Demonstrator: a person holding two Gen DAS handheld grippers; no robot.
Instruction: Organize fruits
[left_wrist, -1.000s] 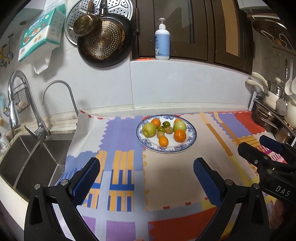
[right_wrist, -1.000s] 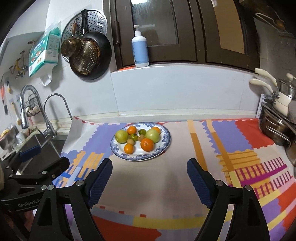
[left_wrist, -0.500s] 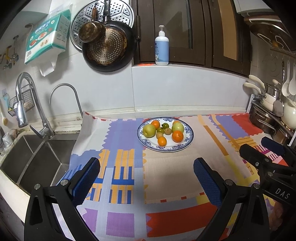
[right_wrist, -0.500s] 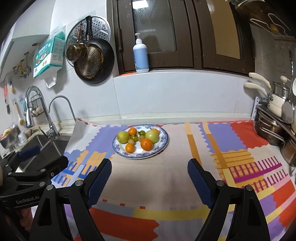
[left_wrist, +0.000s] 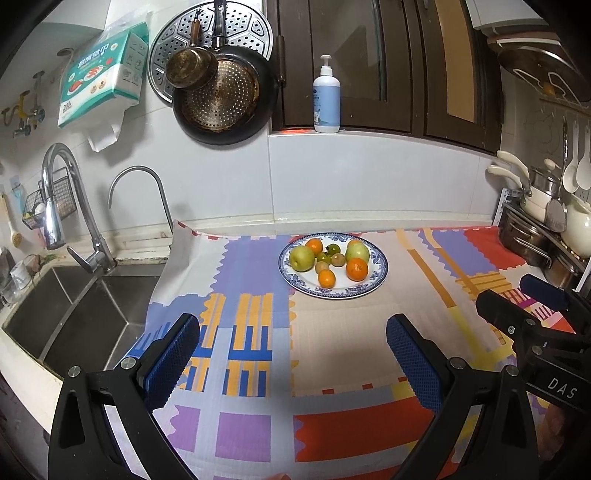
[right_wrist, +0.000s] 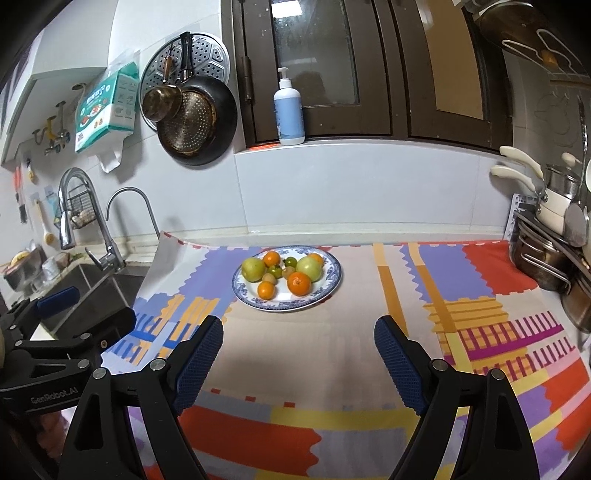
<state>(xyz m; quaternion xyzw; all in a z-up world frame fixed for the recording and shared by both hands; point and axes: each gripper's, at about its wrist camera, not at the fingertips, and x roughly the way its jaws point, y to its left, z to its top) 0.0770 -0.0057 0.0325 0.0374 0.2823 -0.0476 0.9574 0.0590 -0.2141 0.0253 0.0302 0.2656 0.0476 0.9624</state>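
Observation:
A blue-rimmed white plate (left_wrist: 376, 282) (right_wrist: 328, 291) stands on the patterned mat near the back wall. It holds two green apples (left_wrist: 301, 257) (right_wrist: 253, 269), several oranges (left_wrist: 357, 268) (right_wrist: 299, 283) and several small green and brown fruits (left_wrist: 334, 248). My left gripper (left_wrist: 293, 338) is open and empty, well in front of the plate. My right gripper (right_wrist: 298, 341) is open and empty, also in front of the plate, and it shows at the right edge of the left wrist view (left_wrist: 532, 310).
A steel sink (left_wrist: 70, 314) with two faucets (left_wrist: 55, 206) lies left of the mat. Pots and utensils (right_wrist: 554, 243) stand at the right edge. A soap bottle (right_wrist: 289, 110) stands on the window ledge. Pans (left_wrist: 218, 92) hang on the wall.
Both grippers have pulled back and up from the plate, so the fruit plate looks smaller and farther away. Both stay open.

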